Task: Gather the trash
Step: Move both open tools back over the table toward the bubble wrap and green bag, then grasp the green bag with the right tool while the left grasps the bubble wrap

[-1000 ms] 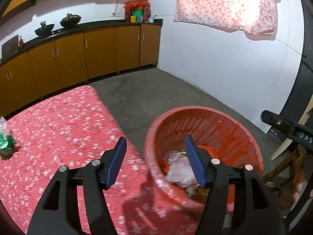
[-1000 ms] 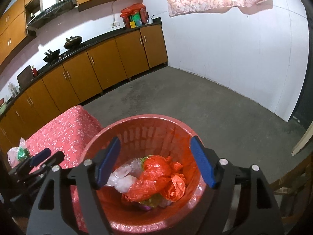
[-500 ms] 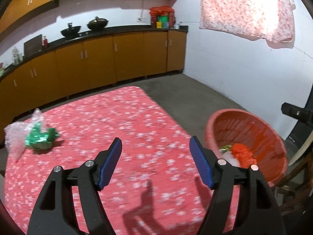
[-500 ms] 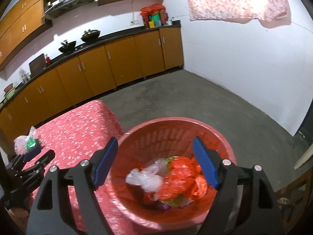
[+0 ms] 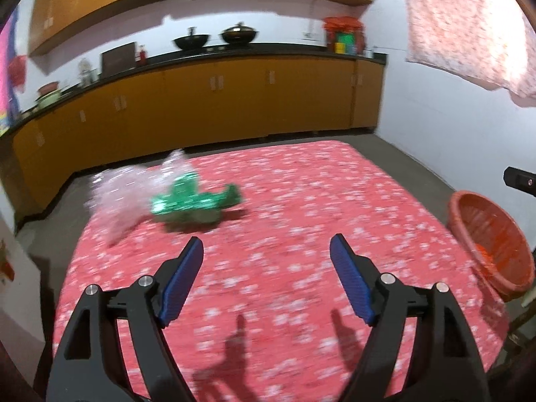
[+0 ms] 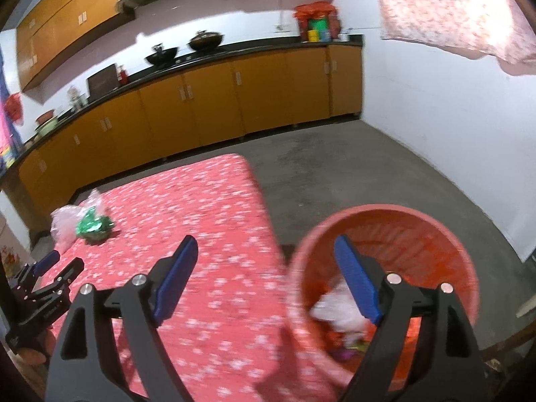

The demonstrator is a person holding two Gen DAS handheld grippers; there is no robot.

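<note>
Orange kitchen cupboards (image 5: pixel 234 100) are seen behind a red flowered worktop (image 5: pixel 301 201). Green wrapper (image 5: pixel 194 201) and clear bag (image 5: pixel 117 197) lie there, well apart from the trash-filled basket (image 6: pixel 435 227). Left tool (image 5: pixel 266 258) and right tool (image 6: pixel 264 254) are released, jaws just widened, nothing between.

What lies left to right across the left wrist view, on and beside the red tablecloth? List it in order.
Clear plastic bag → green foil wrapper → left gripper, open and empty, lower in the frame → orange basket off the table's right edge.
</note>
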